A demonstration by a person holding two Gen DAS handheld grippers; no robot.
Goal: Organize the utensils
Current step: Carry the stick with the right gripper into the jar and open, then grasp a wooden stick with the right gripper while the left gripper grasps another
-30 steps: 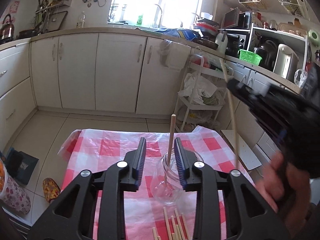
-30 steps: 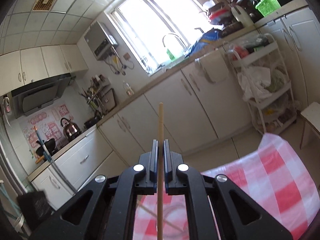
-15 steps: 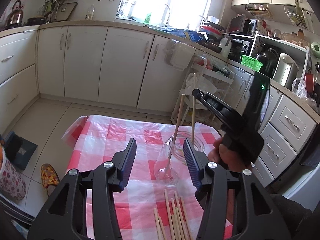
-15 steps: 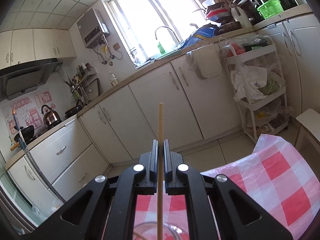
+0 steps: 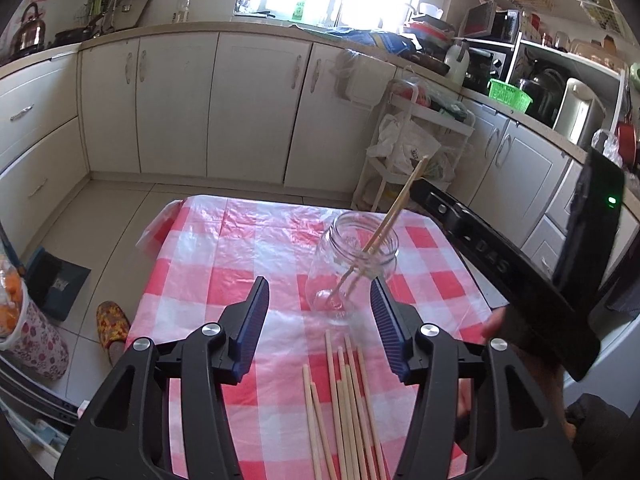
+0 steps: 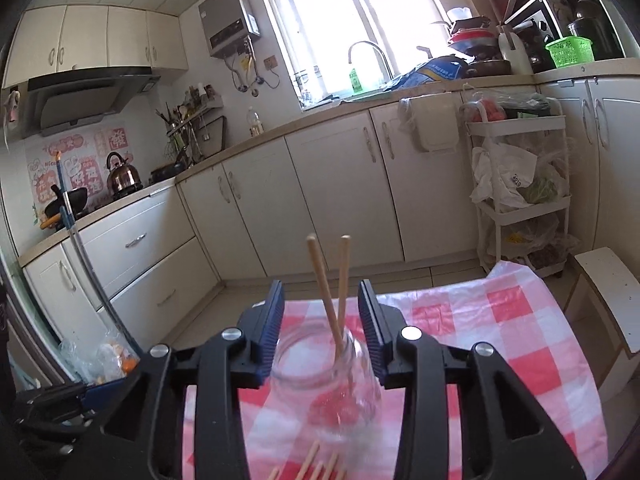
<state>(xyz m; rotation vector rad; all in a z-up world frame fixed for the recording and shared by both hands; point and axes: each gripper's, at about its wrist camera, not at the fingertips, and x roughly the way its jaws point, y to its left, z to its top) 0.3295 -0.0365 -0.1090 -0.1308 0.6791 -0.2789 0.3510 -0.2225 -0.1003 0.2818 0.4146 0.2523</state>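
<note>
While both claws stand apart with nothing between their pads, two chopsticks (image 5: 394, 208) lean in the jar (image 5: 352, 268) — lower ends at its base, upper ends sticking well above the rim. In the left wrist view they tilt up and to the right, almost in line with each other; in the right wrist view they cross low down, near the jar's mouth, and spread into a narrow V, one tip left, one nearly upright.

The jar is clear glass, upright on the worktop (image 5: 208, 264), which is covered with a red-and-white checked plastic sheet. Apart from the two sticks, nothing can be seen in it.

The left claw (image 5: 319, 326) has its jaws opening; the jar sits just beyond its tips and is not touched. The right claw (image 6: 321, 330) has its jaws opening too, their pads to either side of the sticks and the jar's mouth, clear of both. In the left view its black body reaches in from the right, held by a hand (image 5: 500, 326).

The loose chopsticks (image 5: 344, 408) lie flat on the sheet in front of the jar — roughly parallel, long axes running from the near edge towards it.
</note>
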